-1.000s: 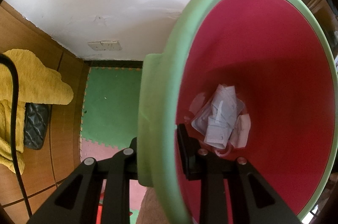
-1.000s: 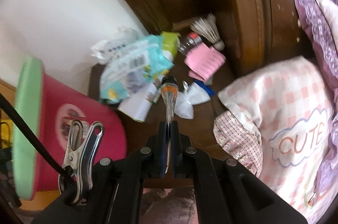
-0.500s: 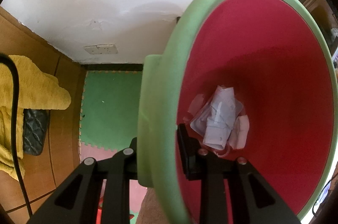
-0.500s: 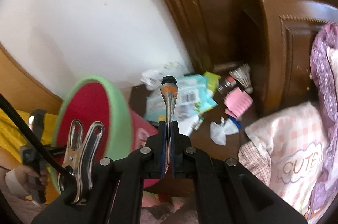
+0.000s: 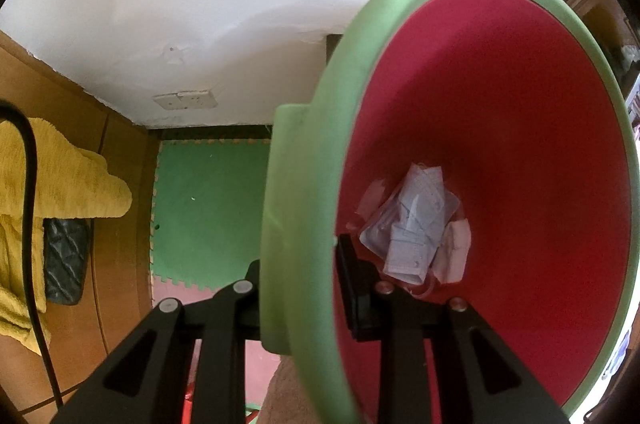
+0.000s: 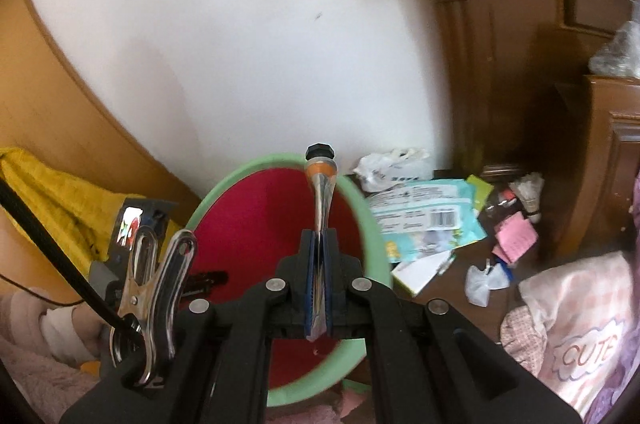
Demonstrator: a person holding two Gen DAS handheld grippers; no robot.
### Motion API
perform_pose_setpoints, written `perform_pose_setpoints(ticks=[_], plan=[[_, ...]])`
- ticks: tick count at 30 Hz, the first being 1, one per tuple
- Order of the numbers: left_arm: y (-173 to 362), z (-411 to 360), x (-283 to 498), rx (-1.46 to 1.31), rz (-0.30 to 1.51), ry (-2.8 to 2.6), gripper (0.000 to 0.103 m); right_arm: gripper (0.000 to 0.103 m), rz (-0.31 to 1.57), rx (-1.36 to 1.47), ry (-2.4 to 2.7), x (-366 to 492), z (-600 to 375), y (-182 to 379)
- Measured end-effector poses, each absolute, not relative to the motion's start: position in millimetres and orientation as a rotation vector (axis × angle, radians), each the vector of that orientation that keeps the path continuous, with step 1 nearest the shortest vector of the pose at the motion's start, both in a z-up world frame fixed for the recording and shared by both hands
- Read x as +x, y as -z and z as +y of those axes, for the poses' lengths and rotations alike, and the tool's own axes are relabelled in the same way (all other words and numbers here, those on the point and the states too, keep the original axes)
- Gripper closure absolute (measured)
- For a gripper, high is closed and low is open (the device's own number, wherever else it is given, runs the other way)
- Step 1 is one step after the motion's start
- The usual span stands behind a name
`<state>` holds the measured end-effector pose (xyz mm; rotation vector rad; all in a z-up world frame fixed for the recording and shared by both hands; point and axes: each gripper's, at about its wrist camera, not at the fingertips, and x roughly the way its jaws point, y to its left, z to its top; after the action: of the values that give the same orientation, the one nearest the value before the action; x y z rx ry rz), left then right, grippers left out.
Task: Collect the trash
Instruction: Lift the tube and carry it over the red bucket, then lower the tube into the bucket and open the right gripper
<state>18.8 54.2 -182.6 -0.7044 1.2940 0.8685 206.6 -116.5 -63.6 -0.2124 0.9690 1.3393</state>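
From the left wrist, the left gripper (image 5: 308, 288) is clamping the green rim of the red bin (image 5: 500, 128), crumpled paper (image 5: 416, 224) lying inside. From the right wrist, the right gripper (image 6: 318, 288) is pinching a squeezed tube (image 6: 320, 192) above the bin (image 6: 240, 224).

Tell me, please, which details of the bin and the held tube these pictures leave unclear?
- Left wrist view: the bin floor, covered by crumpled paper.
- Left wrist view: the bin's near rim, cut off by the bottom edge.
- Right wrist view: the squeezed tube label, hidden edge-on inside the right hand-held gripper.
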Motion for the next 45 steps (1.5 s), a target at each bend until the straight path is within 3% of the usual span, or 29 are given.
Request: perform_pose_setpoints(ticks=[12, 33, 45], plan=[[183, 58, 23, -0.691, 1.300, -0.849, 0.079, 0.098, 1.061, -0.379, -1.321, 181, -92, 96], [183, 58, 23, -0.693, 1.299, -0.850, 0.079, 0.098, 1.095, -0.384, -1.304, 181, -95, 99], [183, 57, 22, -0.693, 1.299, -0.850, 0.079, 0.090, 1.097, -0.360, -1.287, 182, -100, 99]])
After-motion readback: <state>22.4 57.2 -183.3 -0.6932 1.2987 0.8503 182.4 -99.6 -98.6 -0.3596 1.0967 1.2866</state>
